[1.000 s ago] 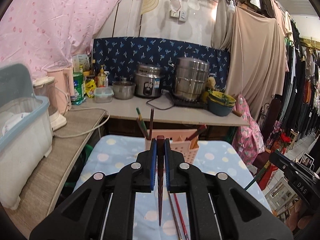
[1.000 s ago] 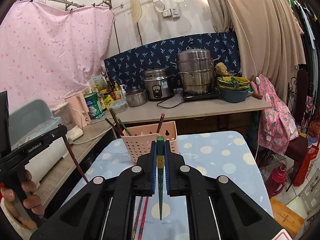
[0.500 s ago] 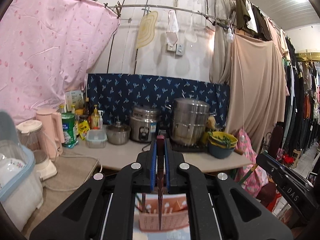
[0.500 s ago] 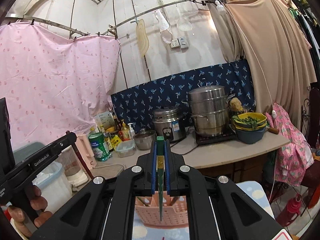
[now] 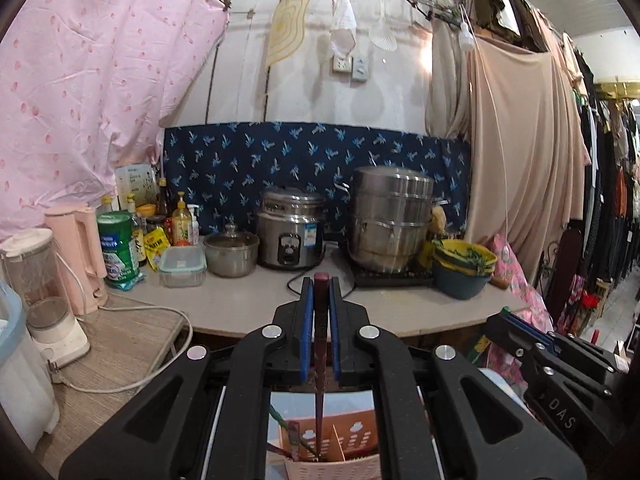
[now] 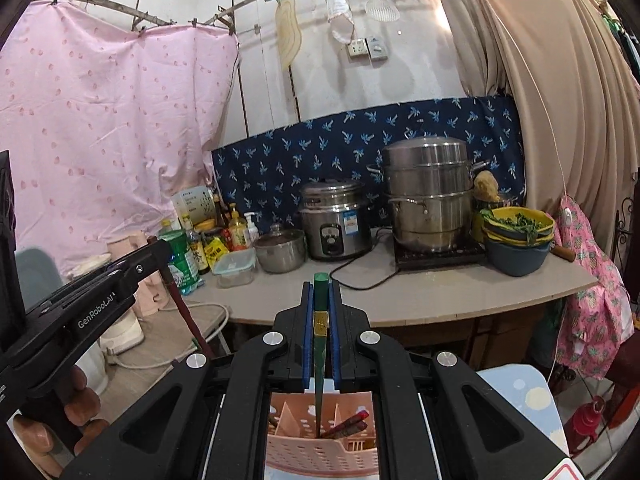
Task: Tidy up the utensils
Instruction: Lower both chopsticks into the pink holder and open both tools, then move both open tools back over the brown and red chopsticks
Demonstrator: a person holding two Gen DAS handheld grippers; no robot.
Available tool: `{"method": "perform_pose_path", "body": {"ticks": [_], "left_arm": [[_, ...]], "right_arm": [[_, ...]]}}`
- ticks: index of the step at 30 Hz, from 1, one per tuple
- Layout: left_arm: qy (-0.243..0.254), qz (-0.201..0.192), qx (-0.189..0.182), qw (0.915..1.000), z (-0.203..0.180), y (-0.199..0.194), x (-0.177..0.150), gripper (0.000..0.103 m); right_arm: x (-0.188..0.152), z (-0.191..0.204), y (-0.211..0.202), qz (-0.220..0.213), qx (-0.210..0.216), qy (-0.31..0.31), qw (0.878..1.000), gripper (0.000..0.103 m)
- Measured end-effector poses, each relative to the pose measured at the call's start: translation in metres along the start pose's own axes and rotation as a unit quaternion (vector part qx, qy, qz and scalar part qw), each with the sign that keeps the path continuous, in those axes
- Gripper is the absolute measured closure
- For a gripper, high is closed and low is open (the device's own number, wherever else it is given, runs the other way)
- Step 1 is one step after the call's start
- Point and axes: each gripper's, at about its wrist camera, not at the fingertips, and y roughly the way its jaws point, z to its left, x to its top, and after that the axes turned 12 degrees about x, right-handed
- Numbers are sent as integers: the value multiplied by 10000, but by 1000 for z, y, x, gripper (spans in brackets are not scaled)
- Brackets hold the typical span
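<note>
Your left tongs [image 5: 319,304] pinch a dark red chopstick [image 5: 320,364] and your right tongs [image 6: 320,304] a green chopstick [image 6: 320,356], both tips over the pink basket [image 6: 320,454] below.

Your left gripper [image 5: 320,308] fills the lower middle of the frame, and its blue pads are closed on a dark red chopstick [image 5: 320,364]. The chopstick hangs down, its tip inside the pink basket [image 5: 332,466] at the bottom edge, beside other chopsticks. Your right gripper [image 5: 520,332] enters at lower right. Behind, a rice cooker [image 5: 290,234] and a steel steamer pot [image 5: 390,216] stand on the counter [image 5: 240,300].
</note>
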Motion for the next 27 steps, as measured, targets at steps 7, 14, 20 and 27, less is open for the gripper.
{"method": "perform_pose_path", "body": {"ticks": [7, 14, 20, 27], "left_arm": [[119, -5, 216, 9997, 0, -12, -21, 44], [129, 8, 293, 9995, 7, -51, -26, 41], [177, 273, 298, 9990, 13, -89, -49, 41], [96, 885, 399, 9952, 28, -119, -98, 41]], "right_arm": [[-26, -9, -2, 269, -73, 125, 9995, 94], [-29, -4, -40, 181, -21, 162, 9997, 92], [-46, 1, -79, 298, 81, 285, 9991, 91], [-94, 18, -122, 724, 54, 178, 9972, 88]]}}
